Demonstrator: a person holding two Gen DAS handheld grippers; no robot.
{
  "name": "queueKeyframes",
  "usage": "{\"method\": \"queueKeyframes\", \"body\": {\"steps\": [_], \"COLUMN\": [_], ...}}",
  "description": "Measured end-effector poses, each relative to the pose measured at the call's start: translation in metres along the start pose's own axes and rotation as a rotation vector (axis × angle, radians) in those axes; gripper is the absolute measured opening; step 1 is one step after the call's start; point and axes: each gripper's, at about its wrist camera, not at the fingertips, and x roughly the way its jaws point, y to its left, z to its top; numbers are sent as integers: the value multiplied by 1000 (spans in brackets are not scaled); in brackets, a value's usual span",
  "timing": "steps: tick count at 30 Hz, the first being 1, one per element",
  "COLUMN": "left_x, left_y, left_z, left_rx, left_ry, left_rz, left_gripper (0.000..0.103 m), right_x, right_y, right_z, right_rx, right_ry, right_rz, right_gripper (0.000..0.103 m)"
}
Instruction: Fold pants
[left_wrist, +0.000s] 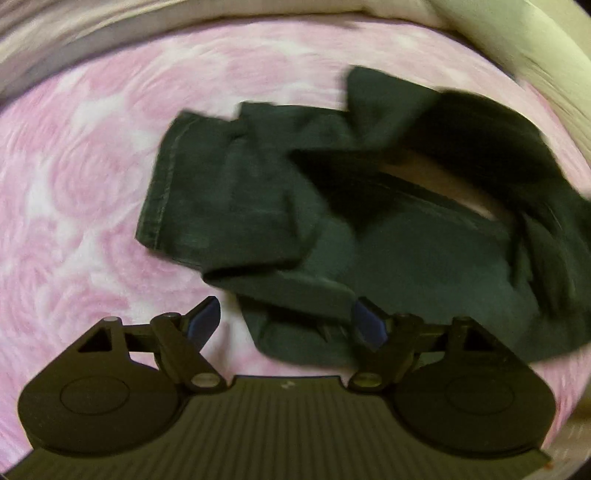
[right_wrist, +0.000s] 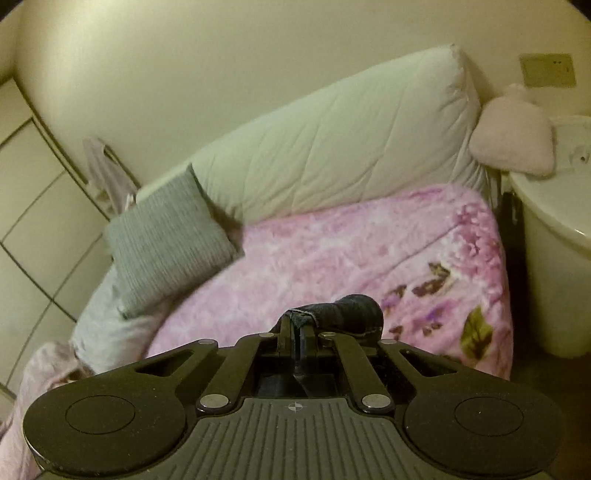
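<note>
The dark pants (left_wrist: 332, 206) are seen crumpled on the pink rose-patterned blanket (left_wrist: 81, 166) of a bed, bunched in loose overlapping folds with a stitched hem turned toward the left of the left wrist view. The left claw (left_wrist: 286, 321) is held spread above them, pointing steeply down; its blue-padded fingers (left_wrist: 201, 321) stand apart, and a lower fold of the pants lies between them, though the pads are not seen pressing on the cloth. One pad sits over bare blanket, the other at the edge of the fabric. This view is blurred, so finer creases cannot be told.

In the right wrist view, the right claw (right_wrist: 297, 330) is pressed together on a hemmed edge of the pants (right_wrist: 347, 314), and a rolled bunch of dark cloth is lifted just beyond the fingertips, above the blanket (right_wrist: 332, 251).

Beyond it, a grey ribbed cushion (right_wrist: 166, 240) is leaned against a long white quilted bolster (right_wrist: 332, 140) along the pale wall (right_wrist: 221, 55). A pink pillow (right_wrist: 513, 136) is set at the bolster's right end, beside a white rounded tub (right_wrist: 554, 240). A switch plate (right_wrist: 546, 70) is mounted on the wall above. Tiled panels (right_wrist: 33, 206) are seen at the left, with a pale cloth (right_wrist: 107, 173) hung near them.
</note>
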Motion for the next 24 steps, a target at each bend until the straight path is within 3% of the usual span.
{"method": "queueKeyframes", "body": {"steps": [2, 5, 8, 12, 15, 16, 18, 21, 24], "left_x": [8, 7, -18, -60, -78, -78, -70, -44, -25], "left_y": [11, 21, 17, 21, 30, 35, 42, 50, 61], "left_z": [14, 46, 91, 154, 185, 187, 173, 124, 68], "left_rx": [-84, -111, -15, 5, -77, -105, -170, -273, -375], "left_ry": [-7, -15, -103, -255, -337, -311, -236, -99, -22], "left_rz": [-23, -3, 58, 108, 219, 206, 151, 69, 65], "left_gripper": [17, 5, 5, 8, 32, 46, 49, 50, 49], "right_x": [4, 5, 3, 4, 9, 10, 14, 20, 26], "right_y": [-6, -6, 6, 24, 31, 32, 30, 24, 22], "right_z": [1, 2, 10, 16, 13, 12, 9, 8, 11], "right_rx": [10, 3, -35, -95, -126, -134, -134, -123, -137], "right_ry": [15, 41, 61, 83, 105, 112, 128, 152, 174], "right_rz": [7, 26, 54, 94, 113, 113, 112, 109, 109], "right_gripper": [0, 0, 0, 0, 0, 0, 0, 0, 0]}}
